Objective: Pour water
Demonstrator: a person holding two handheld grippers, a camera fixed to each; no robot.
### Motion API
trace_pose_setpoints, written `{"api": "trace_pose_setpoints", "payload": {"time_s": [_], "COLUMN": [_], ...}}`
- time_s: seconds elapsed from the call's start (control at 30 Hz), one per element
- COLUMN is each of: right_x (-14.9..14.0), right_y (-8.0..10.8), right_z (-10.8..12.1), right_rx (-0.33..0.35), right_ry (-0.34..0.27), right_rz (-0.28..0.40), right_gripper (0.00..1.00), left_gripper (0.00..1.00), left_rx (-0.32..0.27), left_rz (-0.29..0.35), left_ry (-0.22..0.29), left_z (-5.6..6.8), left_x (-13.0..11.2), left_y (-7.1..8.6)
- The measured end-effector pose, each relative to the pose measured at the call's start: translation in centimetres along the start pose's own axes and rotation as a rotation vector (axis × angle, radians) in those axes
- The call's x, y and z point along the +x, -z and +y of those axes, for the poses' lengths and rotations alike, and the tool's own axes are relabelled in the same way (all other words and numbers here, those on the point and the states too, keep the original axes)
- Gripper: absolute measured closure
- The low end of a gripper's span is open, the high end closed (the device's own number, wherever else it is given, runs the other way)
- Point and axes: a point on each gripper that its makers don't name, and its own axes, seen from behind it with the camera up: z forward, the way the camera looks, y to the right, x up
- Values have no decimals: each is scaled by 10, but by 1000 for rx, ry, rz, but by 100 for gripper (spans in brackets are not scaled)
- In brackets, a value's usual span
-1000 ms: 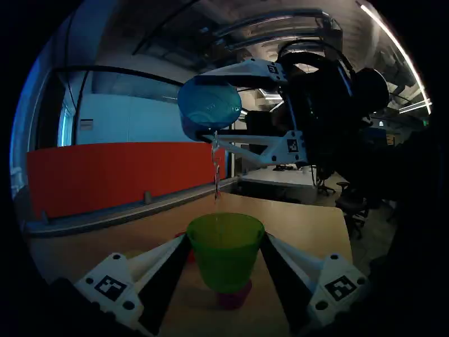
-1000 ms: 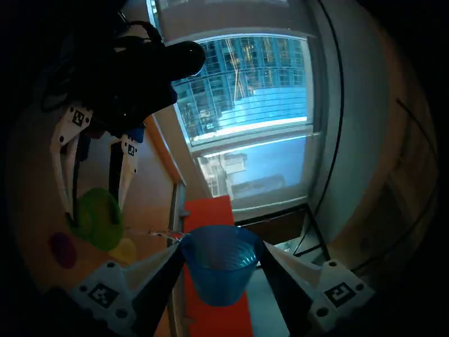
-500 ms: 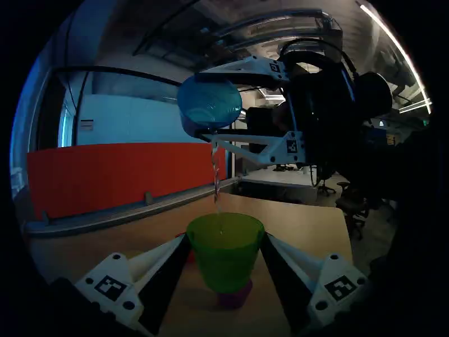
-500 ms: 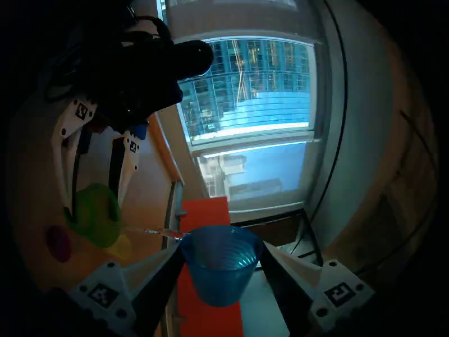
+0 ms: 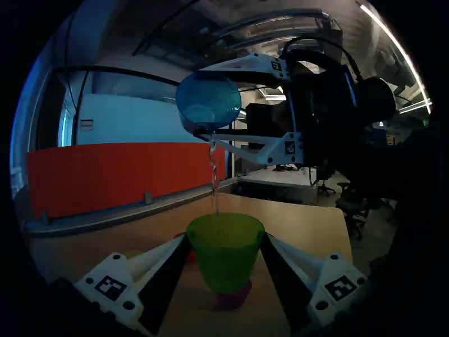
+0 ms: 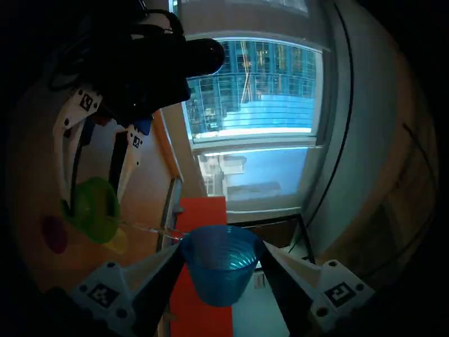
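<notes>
Left gripper view: water (image 5: 213, 174) falls in a thin stream from the tipped blue cup (image 5: 209, 108), clenched in the right gripper (image 6: 221, 254), into the green cup (image 5: 225, 255) the left gripper (image 5: 224, 242) grasps over the near table (image 5: 303, 219). The blue cup has tipped slightly further, so pouring continues.

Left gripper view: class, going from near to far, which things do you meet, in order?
Green cup between the jaws → orange partition → blue wall.
</notes>
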Motion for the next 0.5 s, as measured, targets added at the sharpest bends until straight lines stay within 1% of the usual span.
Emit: {"api": "trace_pose_setpoints", "payload": {"time_s": [0.5], "right_x": [9], "right_y": [-2], "right_z": [0], "right_rx": [-7], "right_ry": [62], "right_rz": [5], "right_gripper": [9], "left_gripper": [14], "left_rx": [0], "left_rz": [-1], "left_ry": [-1], "left_z": [0], "left_x": [1], "left_y": [0]}}
